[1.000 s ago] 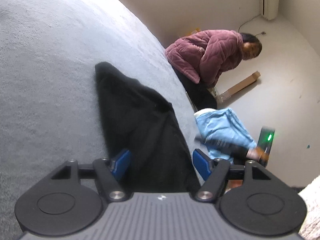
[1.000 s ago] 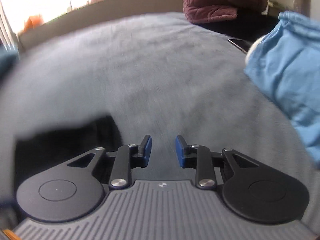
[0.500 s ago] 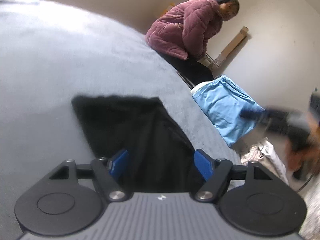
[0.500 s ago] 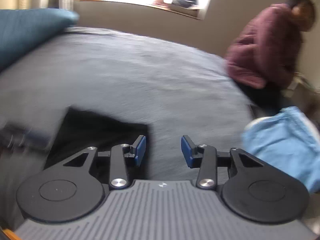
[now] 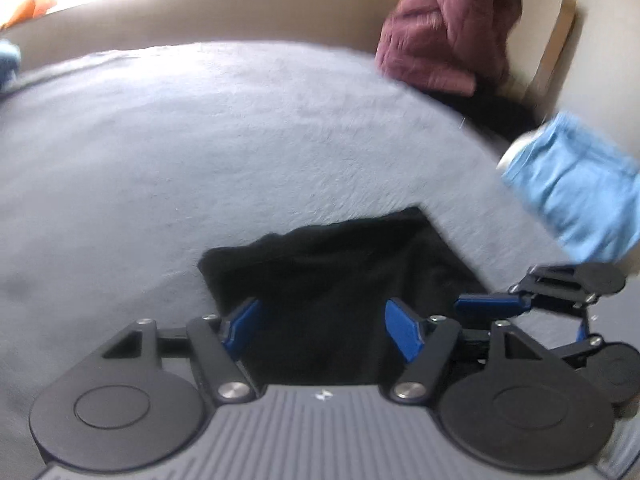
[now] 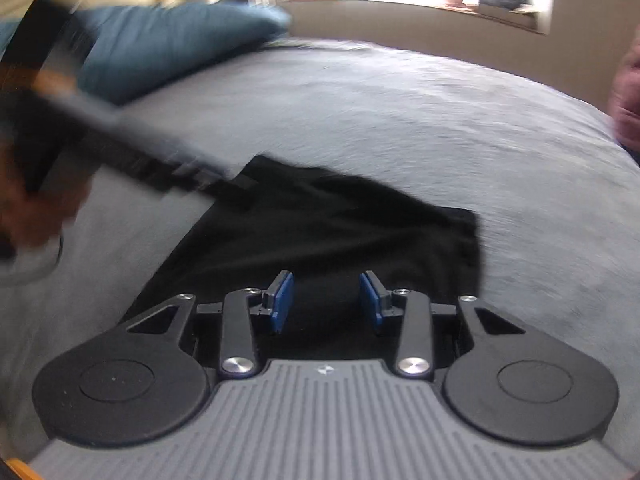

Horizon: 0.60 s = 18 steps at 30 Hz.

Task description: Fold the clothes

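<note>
A black garment (image 5: 328,272) lies flat on the grey bed cover (image 5: 200,140). My left gripper (image 5: 324,322) hovers over its near edge, open, with only cloth below the blue pads. Just to its right in the left wrist view, my right gripper (image 5: 536,316) reaches in from the side over the garment's right edge. In the right wrist view the black garment (image 6: 340,232) spreads ahead, and my right gripper (image 6: 326,300) stands open above its near hem. There, the blurred left gripper (image 6: 224,188) points at the garment's far-left corner, held by a hand (image 6: 36,200).
A light blue garment (image 5: 580,200) lies off the bed's right side. A person in a maroon quilted jacket (image 5: 448,28) bends over beyond the far right corner. A dark blue pillow (image 6: 172,40) rests at the bed's far left, below a bright window sill (image 6: 460,4).
Both grippers have swung in over the black garment from opposite sides. The right gripper's fingers have spread wider. The left gripper has stayed open.
</note>
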Tool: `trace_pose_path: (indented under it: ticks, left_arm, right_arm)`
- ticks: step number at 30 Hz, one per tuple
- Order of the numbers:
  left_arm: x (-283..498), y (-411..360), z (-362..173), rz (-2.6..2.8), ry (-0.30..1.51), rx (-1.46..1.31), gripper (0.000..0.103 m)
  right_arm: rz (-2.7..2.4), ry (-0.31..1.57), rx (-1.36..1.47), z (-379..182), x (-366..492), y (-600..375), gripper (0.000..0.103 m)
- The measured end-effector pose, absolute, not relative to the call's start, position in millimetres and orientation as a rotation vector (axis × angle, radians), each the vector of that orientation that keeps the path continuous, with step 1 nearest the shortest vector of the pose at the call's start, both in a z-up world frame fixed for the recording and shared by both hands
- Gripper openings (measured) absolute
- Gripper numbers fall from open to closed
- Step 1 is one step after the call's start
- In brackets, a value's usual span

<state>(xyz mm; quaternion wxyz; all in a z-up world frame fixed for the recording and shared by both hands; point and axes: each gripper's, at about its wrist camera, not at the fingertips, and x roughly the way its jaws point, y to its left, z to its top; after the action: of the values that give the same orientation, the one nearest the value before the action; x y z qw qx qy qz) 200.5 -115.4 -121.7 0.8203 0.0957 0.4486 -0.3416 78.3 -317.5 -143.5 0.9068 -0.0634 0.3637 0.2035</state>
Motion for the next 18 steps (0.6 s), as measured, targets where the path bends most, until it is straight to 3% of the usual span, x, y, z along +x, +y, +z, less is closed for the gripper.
trace_pose_path:
  ticks: [4,7,12,18]
  left_arm:
    - [205,-140,-123,-0.639,0.963,0.343,0.071]
    - [206,-135,-125,-0.622,0.947,0.3,0.071]
    - [208,-127,-127,-0.597,0.918,0.219,0.071]
    - [203,-121,-129,-0.581,0.88,0.2,0.071]
  right_arm:
    - [0.498,0.801,-0.162,-160,62,-336,0.035]
    - [0.572,0.802,-0.281,-158,26,-353,0.035]
    - [0.619,0.974,-0.445,-131,-2,-379,0.035]
    - [0.715,0.808,-0.461,-91,13,-338,0.035]
